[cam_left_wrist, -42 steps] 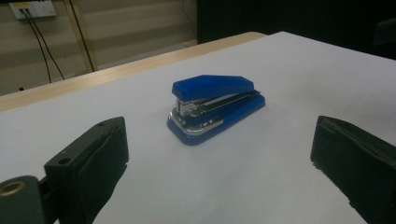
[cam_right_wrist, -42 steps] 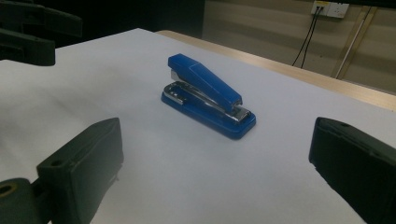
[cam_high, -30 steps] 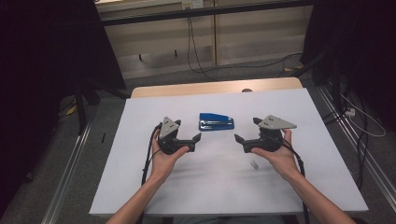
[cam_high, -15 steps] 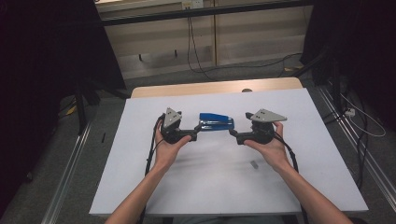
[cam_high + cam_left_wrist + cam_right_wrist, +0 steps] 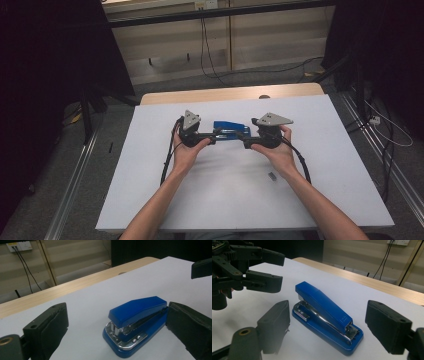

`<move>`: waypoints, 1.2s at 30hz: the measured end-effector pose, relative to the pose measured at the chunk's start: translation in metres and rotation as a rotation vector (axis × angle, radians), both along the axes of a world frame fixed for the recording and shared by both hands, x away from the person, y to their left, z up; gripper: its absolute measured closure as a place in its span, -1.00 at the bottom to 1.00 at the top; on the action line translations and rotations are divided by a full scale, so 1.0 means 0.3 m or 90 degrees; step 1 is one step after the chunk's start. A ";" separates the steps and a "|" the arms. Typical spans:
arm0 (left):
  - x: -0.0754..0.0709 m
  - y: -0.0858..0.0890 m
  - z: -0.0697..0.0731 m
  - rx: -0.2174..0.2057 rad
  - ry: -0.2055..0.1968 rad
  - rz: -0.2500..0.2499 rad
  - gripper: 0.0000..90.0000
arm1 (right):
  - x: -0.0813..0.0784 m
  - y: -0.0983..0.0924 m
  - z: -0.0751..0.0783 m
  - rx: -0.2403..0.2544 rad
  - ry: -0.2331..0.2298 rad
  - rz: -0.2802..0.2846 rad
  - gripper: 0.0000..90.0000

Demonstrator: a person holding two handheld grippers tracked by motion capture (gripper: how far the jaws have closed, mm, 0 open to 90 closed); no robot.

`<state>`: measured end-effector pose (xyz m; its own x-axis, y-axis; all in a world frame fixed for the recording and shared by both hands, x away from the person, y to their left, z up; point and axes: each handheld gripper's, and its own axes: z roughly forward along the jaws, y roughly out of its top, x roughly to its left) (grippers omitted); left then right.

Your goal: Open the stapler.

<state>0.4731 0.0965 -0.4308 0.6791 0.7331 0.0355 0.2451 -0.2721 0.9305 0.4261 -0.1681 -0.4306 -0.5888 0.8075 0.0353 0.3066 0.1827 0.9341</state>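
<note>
A blue stapler (image 5: pixel 231 131) lies on the white sheet (image 5: pixel 225 200) that covers the table. My left gripper (image 5: pixel 214 136) reaches in from its left, open. In the left gripper view the stapler (image 5: pixel 136 323) lies between the wide-apart pads, its rear close beside the right-hand pad (image 5: pixel 190 327). My right gripper (image 5: pixel 247 142) comes in from the right. Its jaws have just been closing, and the stapler (image 5: pixel 324 312) lies between them with a gap to each pad (image 5: pixel 274 325). The left gripper (image 5: pixel 265 272) also appears at the upper left of the right gripper view.
A small dark piece (image 5: pixel 272 176) lies on the sheet near the right forearm. A strip of bare wooden tabletop (image 5: pixel 230 94) runs along the far edge. Cables trail on the floor beyond, and metal rails (image 5: pixel 75 190) flank the table.
Both hands have moved forward and inward from the sheet's middle. The two grippers now meet at the stapler from either side. The right jaws look narrower than before.
</note>
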 end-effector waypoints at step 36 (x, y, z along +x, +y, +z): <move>0.024 0.072 -0.030 -0.004 0.044 0.008 0.06 | 0.075 0.097 -0.032 -0.024 0.037 0.060 1.00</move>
